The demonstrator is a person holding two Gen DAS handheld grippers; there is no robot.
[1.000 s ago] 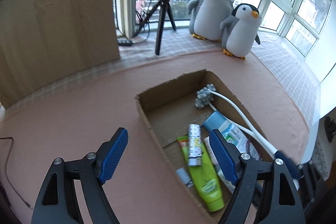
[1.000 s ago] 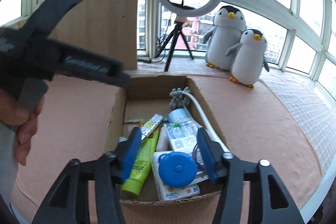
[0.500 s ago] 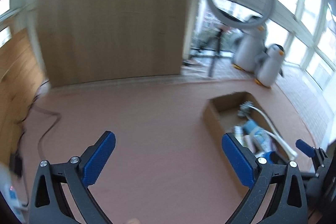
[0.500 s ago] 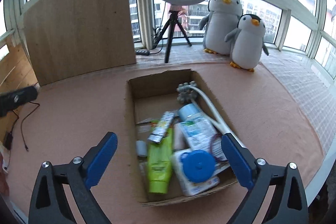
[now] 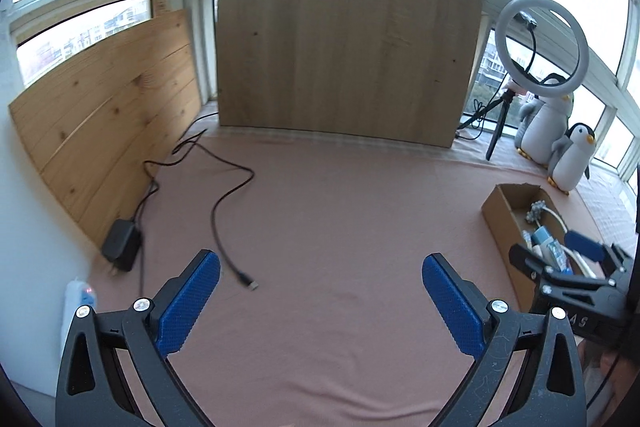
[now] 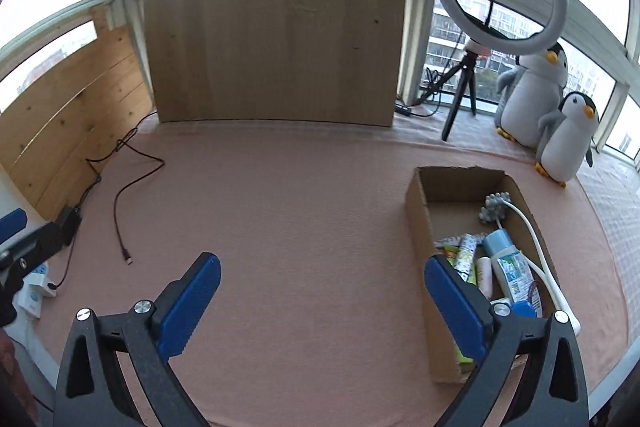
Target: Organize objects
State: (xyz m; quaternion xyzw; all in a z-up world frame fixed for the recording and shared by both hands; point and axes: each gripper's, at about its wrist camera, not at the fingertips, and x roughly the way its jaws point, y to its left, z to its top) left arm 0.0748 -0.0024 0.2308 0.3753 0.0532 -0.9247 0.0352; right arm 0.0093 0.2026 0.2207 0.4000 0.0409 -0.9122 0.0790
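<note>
— Two grippers appear; how do their jaws stand?
— Left gripper (image 5: 320, 303): jaws spread wide, nothing between them, above the bare pink cloth (image 5: 340, 211). Right gripper (image 6: 322, 303): likewise wide apart and empty, its right finger (image 6: 456, 311) overlapping the near part of the cardboard box (image 6: 420, 223).
— Where are the task's things?
— Inside the box, at the cloth's right side: a white-handled massager (image 6: 520, 223), a pale blue bottle (image 6: 506, 265), a green tube (image 6: 462, 357) and a blue round lid (image 6: 524, 309), lying together. A black cable (image 5: 224, 203) lies well apart, at left.
</note>
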